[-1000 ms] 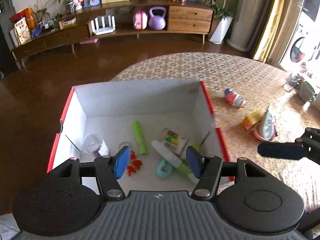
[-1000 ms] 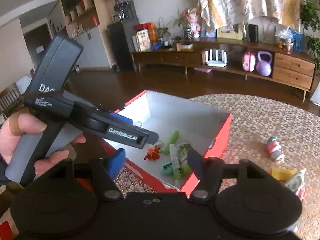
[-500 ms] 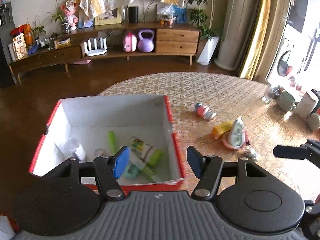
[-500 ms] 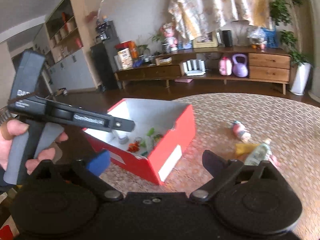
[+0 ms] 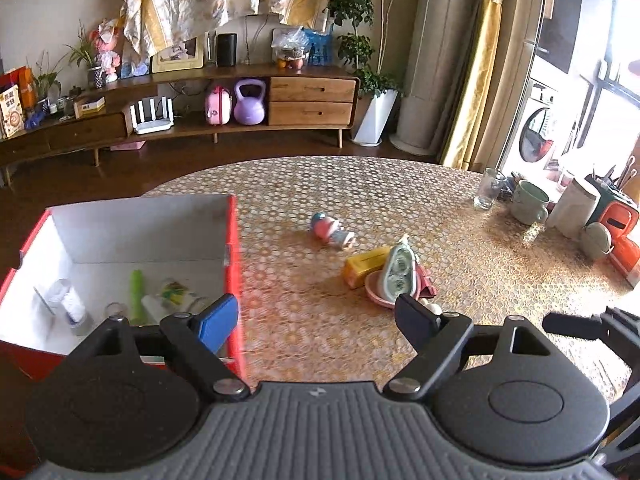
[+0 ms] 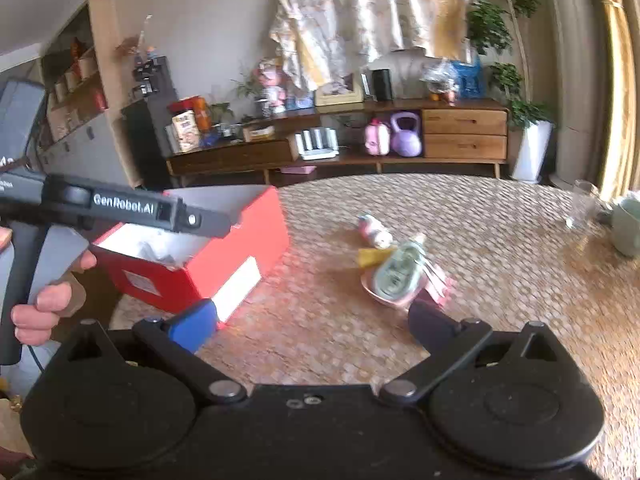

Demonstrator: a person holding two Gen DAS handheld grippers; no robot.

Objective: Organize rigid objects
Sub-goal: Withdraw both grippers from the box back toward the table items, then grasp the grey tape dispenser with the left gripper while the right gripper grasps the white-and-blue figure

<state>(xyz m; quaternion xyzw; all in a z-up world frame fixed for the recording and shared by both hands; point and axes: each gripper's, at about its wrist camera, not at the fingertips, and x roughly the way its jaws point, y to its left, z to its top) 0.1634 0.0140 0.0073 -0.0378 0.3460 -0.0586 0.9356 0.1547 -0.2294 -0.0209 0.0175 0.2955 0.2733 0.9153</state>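
Red cardboard forms the outside of the open box (image 5: 234, 264), white within, standing at the left end of the round bench (image 5: 360, 184) with its honeycomb-patterned cover. Inside the box lie a green tube (image 5: 136, 294), a labelled bottle (image 5: 174, 290), a clear plastic cup (image 5: 66, 300) and a few smaller bits that are hard to make out. To the right of the box, apart from it on the bare cover, a pink and blue toy bottle (image 5: 332, 232) lies on its side. Nearer the camera sits a small cluster: a yellow box (image 5: 364, 266) touching a pale green bottle (image 5: 400, 268), which leans in a pink dish (image 5: 378, 294). The left gripper (image 5: 316, 318) hovers above the bench just right of the box; its jaws have just been opening and now stand wide with nothing between them, one blue pad near the box's corner and the dark pad in front of the pink dish. The right gripper (image 6: 314, 324) has likewise just been opening and is spread very wide, empty, aimed at the same cluster. In the right wrist view a hand (image 6: 44, 300) grips the left gripper's grey handle. At the far right edge of the bench stand a glass (image 5: 488, 190), a green mug (image 5: 528, 202) and a white jug (image 5: 572, 208).
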